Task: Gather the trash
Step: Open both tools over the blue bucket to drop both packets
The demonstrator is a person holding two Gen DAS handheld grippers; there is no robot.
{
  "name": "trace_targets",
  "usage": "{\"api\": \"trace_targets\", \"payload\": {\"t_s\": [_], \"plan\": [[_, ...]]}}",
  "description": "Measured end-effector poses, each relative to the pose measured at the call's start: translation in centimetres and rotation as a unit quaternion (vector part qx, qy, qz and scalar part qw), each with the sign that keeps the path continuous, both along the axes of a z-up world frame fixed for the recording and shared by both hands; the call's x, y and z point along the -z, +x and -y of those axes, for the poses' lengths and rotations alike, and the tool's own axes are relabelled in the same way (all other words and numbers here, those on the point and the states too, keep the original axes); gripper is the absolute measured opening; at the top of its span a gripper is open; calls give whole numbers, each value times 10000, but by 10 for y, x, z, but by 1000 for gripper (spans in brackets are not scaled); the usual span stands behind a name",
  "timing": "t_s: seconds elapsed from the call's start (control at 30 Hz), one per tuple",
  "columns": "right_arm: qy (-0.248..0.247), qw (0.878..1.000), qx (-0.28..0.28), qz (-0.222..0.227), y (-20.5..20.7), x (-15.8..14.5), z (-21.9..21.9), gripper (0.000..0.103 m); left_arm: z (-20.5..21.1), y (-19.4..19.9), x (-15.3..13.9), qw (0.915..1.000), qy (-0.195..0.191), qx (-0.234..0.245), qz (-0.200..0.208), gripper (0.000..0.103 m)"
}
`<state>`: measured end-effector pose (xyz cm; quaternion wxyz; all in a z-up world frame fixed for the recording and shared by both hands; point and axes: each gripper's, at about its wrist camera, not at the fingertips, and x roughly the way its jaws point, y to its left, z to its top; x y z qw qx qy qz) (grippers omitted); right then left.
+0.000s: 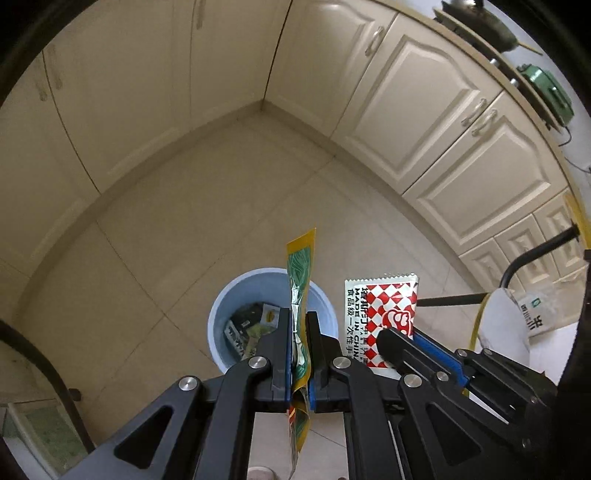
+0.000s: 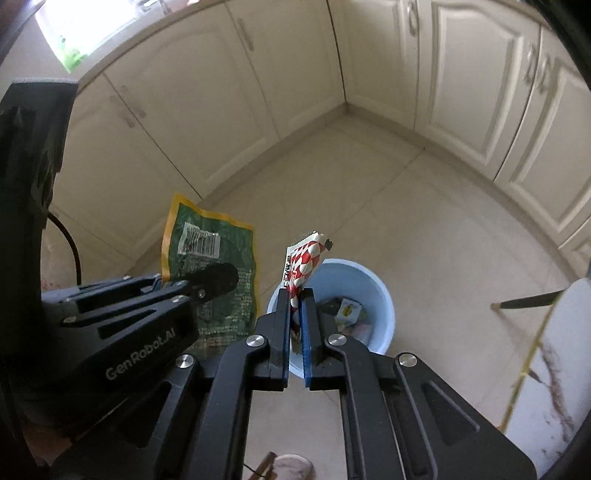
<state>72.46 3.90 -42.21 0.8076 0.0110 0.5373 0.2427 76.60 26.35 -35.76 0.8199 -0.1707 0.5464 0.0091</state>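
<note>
My left gripper (image 1: 297, 317) is shut on a green and yellow snack wrapper (image 1: 301, 273), which stands on edge above the light blue trash bin (image 1: 236, 291) on the floor. The same wrapper (image 2: 210, 254) shows flat in the right wrist view, clamped by the left gripper (image 2: 218, 275). My right gripper (image 2: 295, 295) is shut on a red and white checkered packet (image 2: 304, 260), held over the bin (image 2: 369, 288). That packet (image 1: 380, 306) and the right gripper (image 1: 397, 338) appear just right of the bin in the left wrist view. Several wrappers lie inside the bin.
Cream cabinet doors (image 1: 436, 122) line two walls and meet in a corner beyond the bin. The floor is beige tile (image 2: 424, 214). A white chair or stool with dark legs (image 1: 502, 314) stands at the right. A stove with a pan (image 1: 484, 26) sits on the counter.
</note>
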Motion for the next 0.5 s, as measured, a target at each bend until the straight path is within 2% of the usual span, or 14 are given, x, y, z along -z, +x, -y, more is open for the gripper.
{"api": "trace_targets", "payload": {"t_s": [0.1,0.2,0.23,0.27,0.37,0.43,0.47,0.5], "plan": [[72,9999,28,-97,15,15,2,11,-3,22,16,9998,-178,43,-87,7],[87,9998,145,-114,21,25,7,14,-6,32,21,10000,67,-26,-52,30],[166,9996,170,-179,23,29,9,14,-9,33,23,9999,111,-98,-65,44],[177,9994,223,-209,23,31,13,15,-11,32,25,9998,102,-174,-47,52],[181,9992,273,-234,24,36,16,24,-17,20,26,9995,71,-321,28,53],[200,9992,280,-223,26,35,13,24,-17,6,28,9990,154,-418,-20,53],[230,9992,266,-202,26,35,12,29,-20,4,27,9985,170,-513,-36,53],[254,9992,233,-189,25,33,9,38,-19,3,26,9980,175,-599,-40,53]]}}
